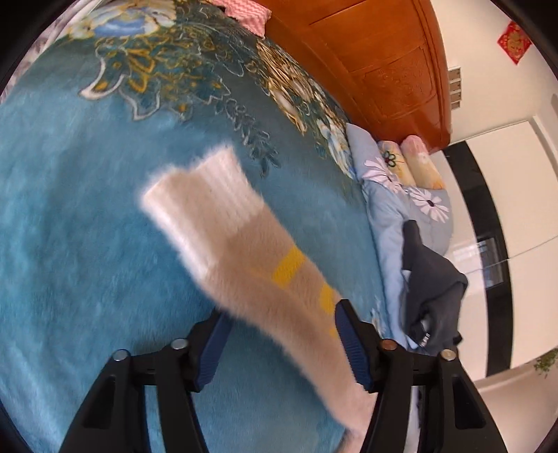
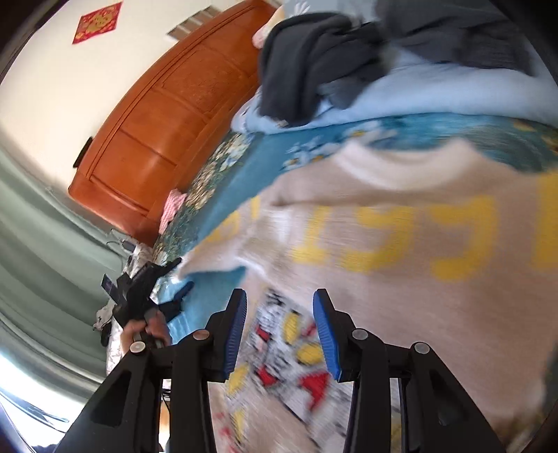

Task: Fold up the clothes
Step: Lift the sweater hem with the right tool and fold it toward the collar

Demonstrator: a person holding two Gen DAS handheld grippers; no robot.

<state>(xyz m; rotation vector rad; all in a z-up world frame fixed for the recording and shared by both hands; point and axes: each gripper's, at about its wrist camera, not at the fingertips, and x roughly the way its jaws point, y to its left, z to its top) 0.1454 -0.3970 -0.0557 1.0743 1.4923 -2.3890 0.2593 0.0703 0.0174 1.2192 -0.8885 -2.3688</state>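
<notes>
A beige fuzzy sweater with yellow letters and a cartoon print (image 2: 383, 244) lies spread on the blue floral blanket (image 2: 244, 167). In the left wrist view its sleeve (image 1: 244, 251), with a white ribbed cuff, runs between my left gripper's fingers and lies against the right pad (image 1: 352, 348). My left gripper (image 1: 279, 334) is open over it. My right gripper (image 2: 279, 334) is open just above the sweater's printed front. The left gripper also shows in the right wrist view (image 2: 150, 292), at the sleeve's end.
A dark grey garment (image 1: 432, 289) lies on a light blue floral quilt (image 1: 394, 216) beside the blanket. An orange wooden headboard (image 1: 366, 62) stands behind the bed. A pink patterned cloth (image 1: 244, 14) lies near the headboard. Grey-green curtains (image 2: 42, 244) hang at the left.
</notes>
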